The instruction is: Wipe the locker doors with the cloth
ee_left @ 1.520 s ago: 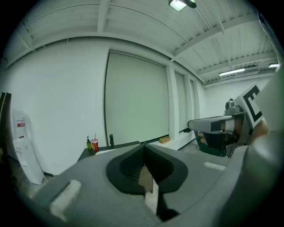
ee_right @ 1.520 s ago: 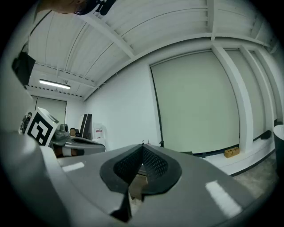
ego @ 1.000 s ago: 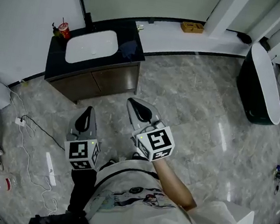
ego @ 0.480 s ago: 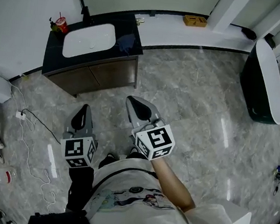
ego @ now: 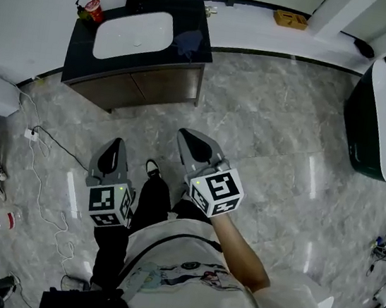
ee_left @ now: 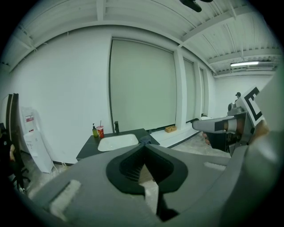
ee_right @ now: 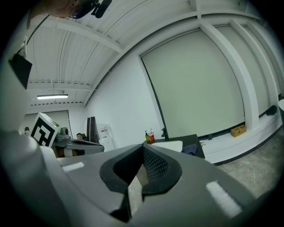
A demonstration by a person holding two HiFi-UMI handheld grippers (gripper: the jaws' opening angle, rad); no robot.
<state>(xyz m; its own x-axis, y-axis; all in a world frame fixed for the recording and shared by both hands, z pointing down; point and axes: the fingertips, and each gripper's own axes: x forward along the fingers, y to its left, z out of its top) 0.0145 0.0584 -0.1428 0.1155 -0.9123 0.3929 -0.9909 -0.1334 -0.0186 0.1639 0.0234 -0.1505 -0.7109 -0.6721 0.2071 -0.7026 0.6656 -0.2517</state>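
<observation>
- Grippers both empty: my left gripper (ego: 113,154) has its jaws pressed together, tips meeting on nothing; my right gripper (ego: 190,146) is closed the same way; they hang side by side over the floor, both pointing toward the vanity.
- Cloth (ego: 190,40), dark blue, lies crumpled on the right end of the black countertop (ego: 201,23), just beside the white sink (ego: 135,25) and near the counter's front edge; it is well apart from both grippers.
- Cabinet doors (ego: 149,88), brown, sit under that front edge, facing me.
- Marble floor (ego: 268,125) lies bare between my grippers and the doors; to the right it runs wide up to the dark bathtub (ego: 372,118).
- On my left the room is tighter: cables (ego: 65,150) trail over the floor near the left gripper.
- A red cup (ego: 93,9) stands at the counter's back left corner, by the wall.
- A white ledge (ego: 259,37) runs along the back wall from the counter's right edge; a small wooden box (ego: 290,18) rests on it.
</observation>
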